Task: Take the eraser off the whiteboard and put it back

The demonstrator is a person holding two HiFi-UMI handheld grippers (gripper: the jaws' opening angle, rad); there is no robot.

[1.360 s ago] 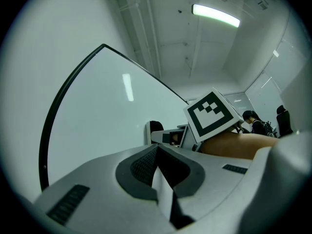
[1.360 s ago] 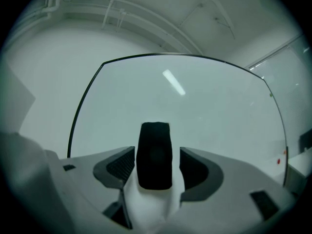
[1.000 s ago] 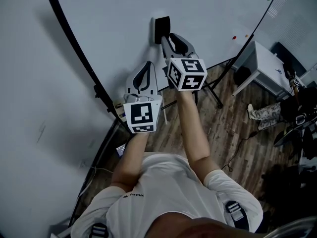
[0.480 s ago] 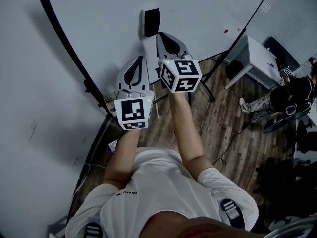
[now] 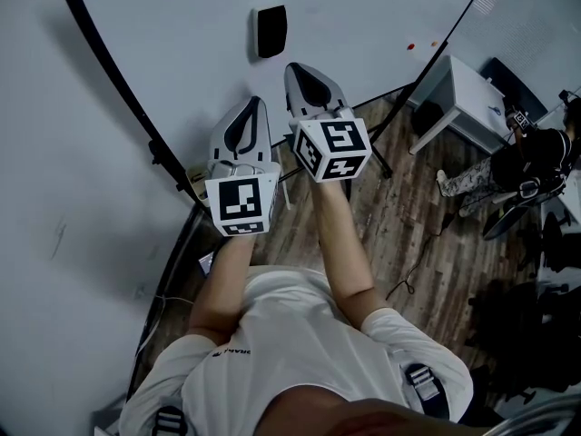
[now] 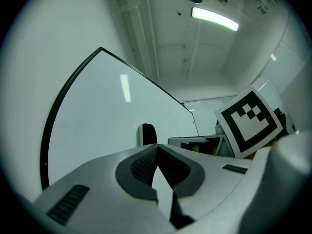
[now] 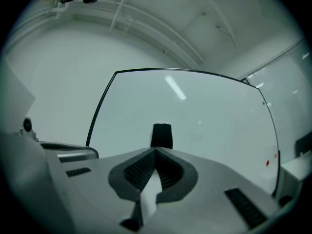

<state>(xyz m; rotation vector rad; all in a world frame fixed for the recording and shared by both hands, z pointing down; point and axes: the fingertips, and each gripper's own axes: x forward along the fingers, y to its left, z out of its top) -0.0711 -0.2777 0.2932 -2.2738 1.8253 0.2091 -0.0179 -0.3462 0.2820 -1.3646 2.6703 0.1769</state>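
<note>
The black eraser sticks to the whiteboard, with nothing touching it. My right gripper is shut and empty, its tips a short way back from the eraser and just right of it. Seen along the right gripper, the eraser stands straight ahead on the board. My left gripper is also shut and empty, lower and to the left, farther from the board. The left gripper view shows its closed tips with the eraser just beyond them.
The board's black frame and stand legs run down to a wooden floor. Small red magnets sit at the board's right edge. A white table and a seated person are at the right.
My right gripper has drawn back from the eraser, which stays on the board. The left gripper has barely moved.
</note>
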